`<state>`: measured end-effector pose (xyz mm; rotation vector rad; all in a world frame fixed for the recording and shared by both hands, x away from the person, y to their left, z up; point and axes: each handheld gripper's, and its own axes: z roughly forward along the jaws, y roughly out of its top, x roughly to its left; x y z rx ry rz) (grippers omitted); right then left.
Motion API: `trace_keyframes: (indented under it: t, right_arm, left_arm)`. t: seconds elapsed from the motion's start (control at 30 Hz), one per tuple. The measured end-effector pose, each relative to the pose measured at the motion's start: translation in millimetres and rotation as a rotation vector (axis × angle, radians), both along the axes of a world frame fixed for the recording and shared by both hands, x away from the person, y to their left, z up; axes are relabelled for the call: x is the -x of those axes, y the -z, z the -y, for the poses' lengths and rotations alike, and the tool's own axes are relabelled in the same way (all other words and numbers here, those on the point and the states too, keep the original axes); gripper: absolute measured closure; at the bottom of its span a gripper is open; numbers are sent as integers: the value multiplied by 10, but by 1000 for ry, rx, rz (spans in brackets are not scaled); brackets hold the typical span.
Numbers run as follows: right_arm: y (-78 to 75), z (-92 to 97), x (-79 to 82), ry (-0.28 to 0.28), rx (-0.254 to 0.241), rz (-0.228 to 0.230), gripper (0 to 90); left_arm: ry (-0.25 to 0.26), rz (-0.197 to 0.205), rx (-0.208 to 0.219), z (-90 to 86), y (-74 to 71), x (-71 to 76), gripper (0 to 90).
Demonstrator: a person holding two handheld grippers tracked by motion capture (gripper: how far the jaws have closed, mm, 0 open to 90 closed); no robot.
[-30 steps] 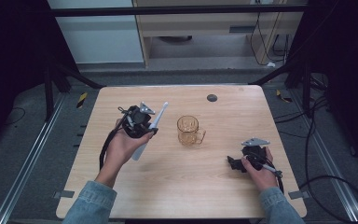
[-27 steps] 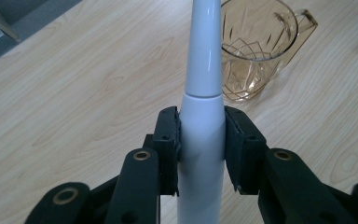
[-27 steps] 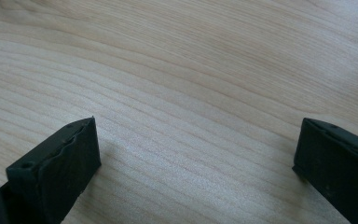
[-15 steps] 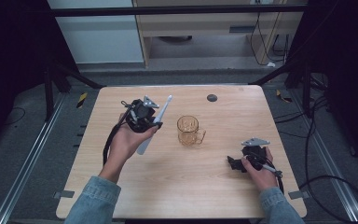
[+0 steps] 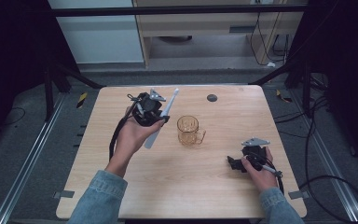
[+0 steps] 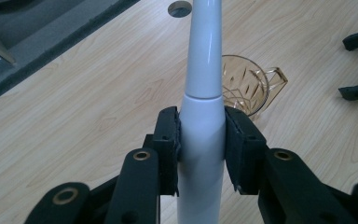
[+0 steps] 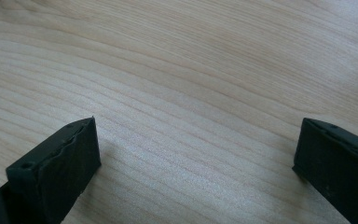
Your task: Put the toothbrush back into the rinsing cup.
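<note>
1. Left tool is the one doing the work: its two black jaws are squeezed onto the fat lower part of a white electric toothbrush, one pad on each side, as I see up close in the left gripper view.

2. That toothbrush is long and thin. In the high view it leans, with the thin top end pointing up and away toward the far edge of the table and the thick bottom end pointing down toward me. I am holding it up in the air, not resting it on the wood.

3. Next to it stands a see-through amber cup with a handle. It sits upright near the middle of the table, with its open mouth facing up. From my left tool the cup is just off to the right side and lower down. In the left gripper view the cup peeks out from behind the toothbrush on the right.

4. So I think the next move is to bring the toothbrush over the cup mouth and stand it straighter, so one end can go down inside. Leaning as it does now, it might bump the rim.

5. Right tool rests low on the table, near the right edge and well apart from the cup. Its jaws are spread wide with nothing between them, just bare wood.

6. My left hand is much nearer the cup than my right hand.
</note>
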<state>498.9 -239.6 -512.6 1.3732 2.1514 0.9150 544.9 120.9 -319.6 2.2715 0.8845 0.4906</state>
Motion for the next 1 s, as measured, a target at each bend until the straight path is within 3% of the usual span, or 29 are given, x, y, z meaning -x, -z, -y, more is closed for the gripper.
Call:
trace_keyframes:
  t: [1.0]
  right_arm:
    - [0, 0, 0, 0, 0, 0, 4]
  left_arm:
    - [46, 36, 42, 285, -281, -52, 675]
